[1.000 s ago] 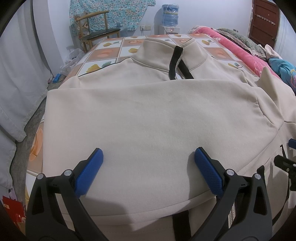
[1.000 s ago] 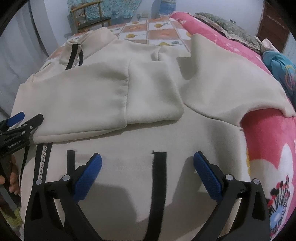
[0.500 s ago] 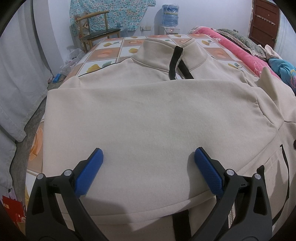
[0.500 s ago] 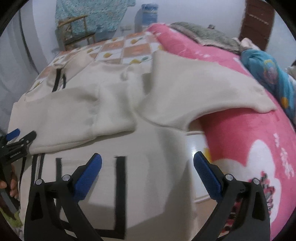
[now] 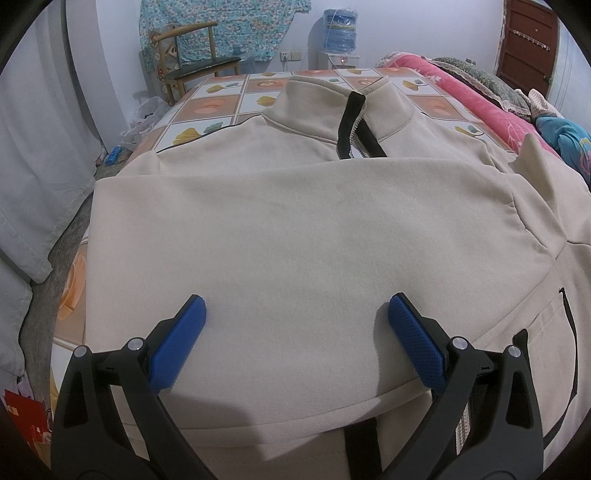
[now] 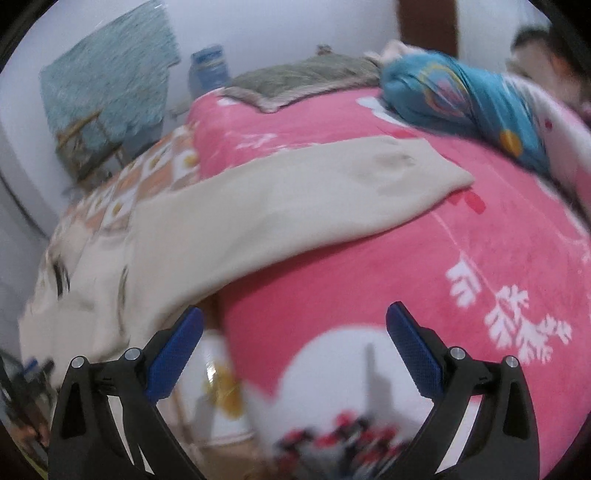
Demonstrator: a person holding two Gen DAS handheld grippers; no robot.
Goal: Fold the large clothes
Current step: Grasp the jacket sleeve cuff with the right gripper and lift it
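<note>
A large beige zip sweatshirt [image 5: 295, 229] lies spread on the bed, collar with black zip trim [image 5: 354, 122] at the far end. One sleeve is folded across its chest. My left gripper [image 5: 295, 332] is open and empty, low over the folded sleeve near the hem. In the right wrist view, which is blurred, the other sleeve [image 6: 314, 199] lies stretched out over a pink blanket [image 6: 406, 288]. My right gripper [image 6: 293, 343] is open and empty above the blanket, short of that sleeve.
A tiled-pattern sheet [image 5: 221, 99] covers the bed. A wooden chair [image 5: 192, 62] and a water dispenser [image 5: 340, 33] stand by the far wall. A blue bundle of bedding [image 6: 461, 96] lies on the pink blanket. A grey curtain [image 5: 33, 147] hangs at left.
My right gripper has swung to the right, away from the sweatshirt's body and over the pink blanket toward the outstretched sleeve. My left gripper has stayed still.
</note>
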